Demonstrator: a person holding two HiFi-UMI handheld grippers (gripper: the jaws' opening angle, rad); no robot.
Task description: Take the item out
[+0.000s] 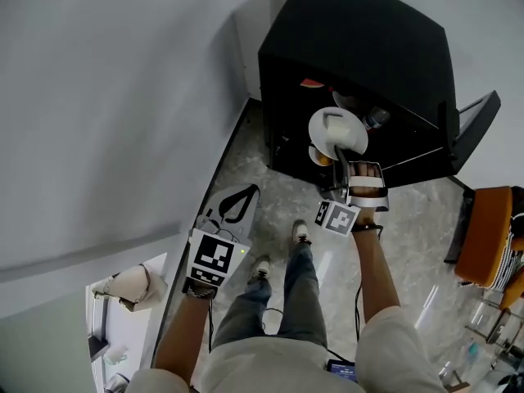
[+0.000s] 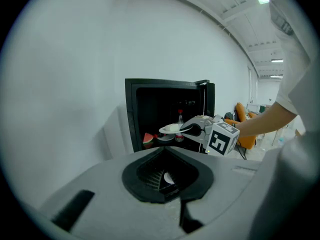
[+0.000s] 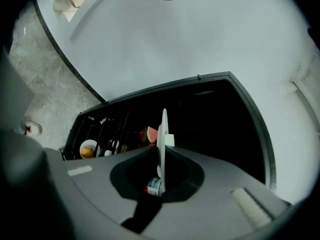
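My right gripper (image 1: pixel 342 164) is shut on the rim of a white plate (image 1: pixel 348 124) and holds it level in front of the open black cabinet (image 1: pixel 360 39). A pale block of food (image 1: pixel 333 126) lies on the plate. In the right gripper view the plate (image 3: pixel 163 134) stands edge-on between the jaws. The left gripper view shows the plate (image 2: pixel 169 129) and the right gripper (image 2: pixel 192 129) from the side. My left gripper (image 1: pixel 214 256) hangs low at my left side, away from the cabinet; its jaws are hidden.
Inside the cabinet are a watermelon slice (image 2: pixel 148 139), a bottle (image 2: pixel 180 120) and a bowl with something orange (image 3: pixel 88 149). The cabinet door (image 1: pixel 475 129) stands open at the right. An orange chair (image 1: pixel 487 236) is further right. A dark bag (image 1: pixel 233 207) lies on the floor.
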